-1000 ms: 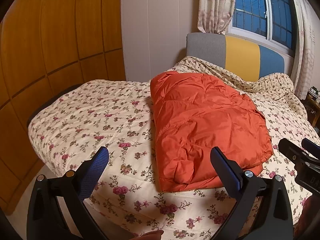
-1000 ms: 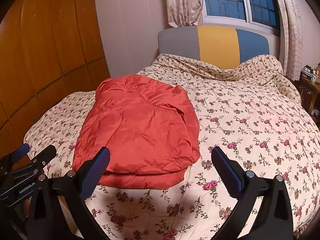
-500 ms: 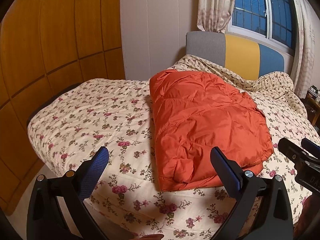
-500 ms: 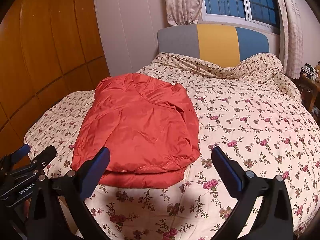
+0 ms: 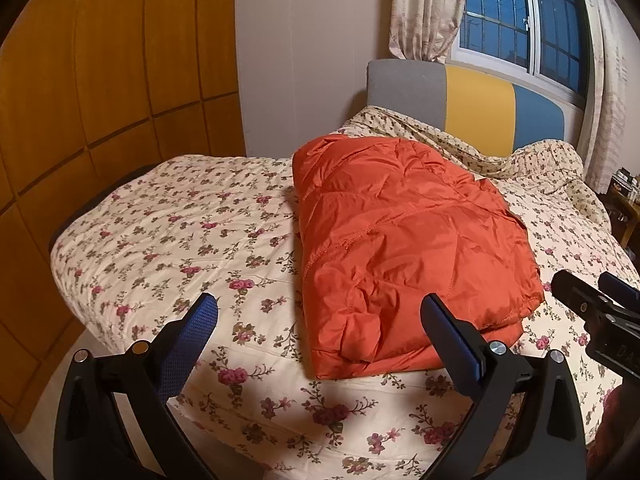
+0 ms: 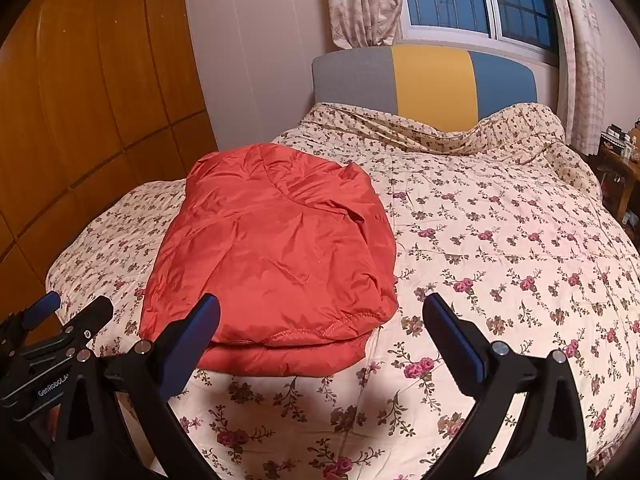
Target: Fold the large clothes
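Observation:
An orange puffer jacket [image 5: 404, 240] lies folded into a compact rectangle on the floral bedspread [image 5: 180, 232]. My left gripper [image 5: 320, 320] hangs open above the bed's near edge, just short of the jacket's near left corner, holding nothing. In the right wrist view the folded jacket [image 6: 276, 256] sits left of centre, and my right gripper [image 6: 320, 320] is open above the bedspread [image 6: 500, 264] at the jacket's near right corner, empty. Each gripper shows at the edge of the other's view: the right gripper [image 5: 596, 316] and the left gripper [image 6: 56, 328].
A wooden wardrobe [image 5: 100, 80] runs along the left. The grey, yellow and blue headboard [image 6: 424, 80] stands at the far end under a curtained window [image 6: 472, 0]. A cluttered nightstand [image 6: 620, 160] is at the far right. The quilt is bunched near the headboard.
Both grippers stay open and empty. The views have shifted only slightly; the jacket has not moved.

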